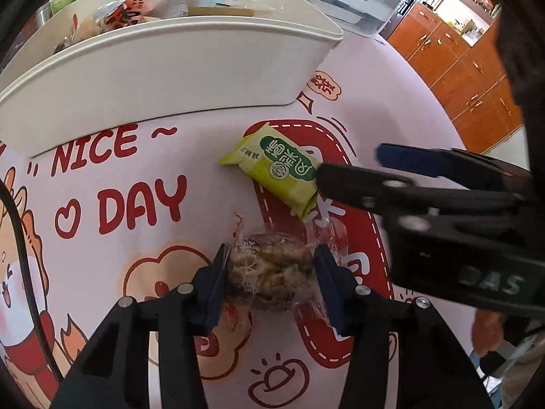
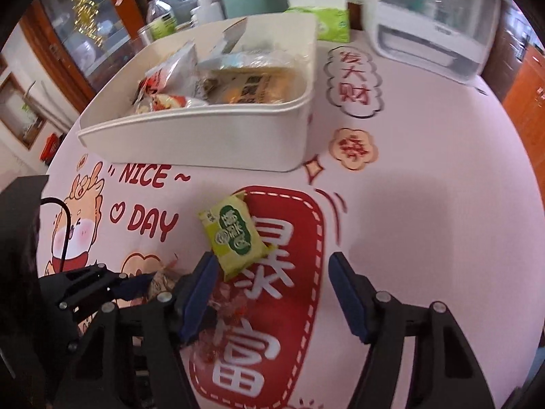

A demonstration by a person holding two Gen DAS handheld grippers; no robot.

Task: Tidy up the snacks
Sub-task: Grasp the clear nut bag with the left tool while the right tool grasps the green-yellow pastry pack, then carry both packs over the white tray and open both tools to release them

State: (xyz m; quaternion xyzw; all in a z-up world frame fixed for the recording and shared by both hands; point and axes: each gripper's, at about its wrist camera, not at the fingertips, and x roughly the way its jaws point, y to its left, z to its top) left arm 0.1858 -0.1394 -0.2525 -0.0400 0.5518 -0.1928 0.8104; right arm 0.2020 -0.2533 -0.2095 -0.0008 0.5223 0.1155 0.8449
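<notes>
Black grippers (image 1: 270, 272), blue-padded jaws, silver screws

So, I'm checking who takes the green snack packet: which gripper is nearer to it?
Right. The right gripper has the green snack packet just ahead of its open fingers, beside one fingertip. The left gripper is clamped on the clear-wrapped snack, nearby.

A pink tabletop (image 2: 425, 204) printed with red cartoon lettering fills the foreground. Orange-brown wooden cabinets (image 1: 453, 68) line one side, and a glass-fronted wooden display cabinet (image 2: 85, 34) stands behind.
</notes>
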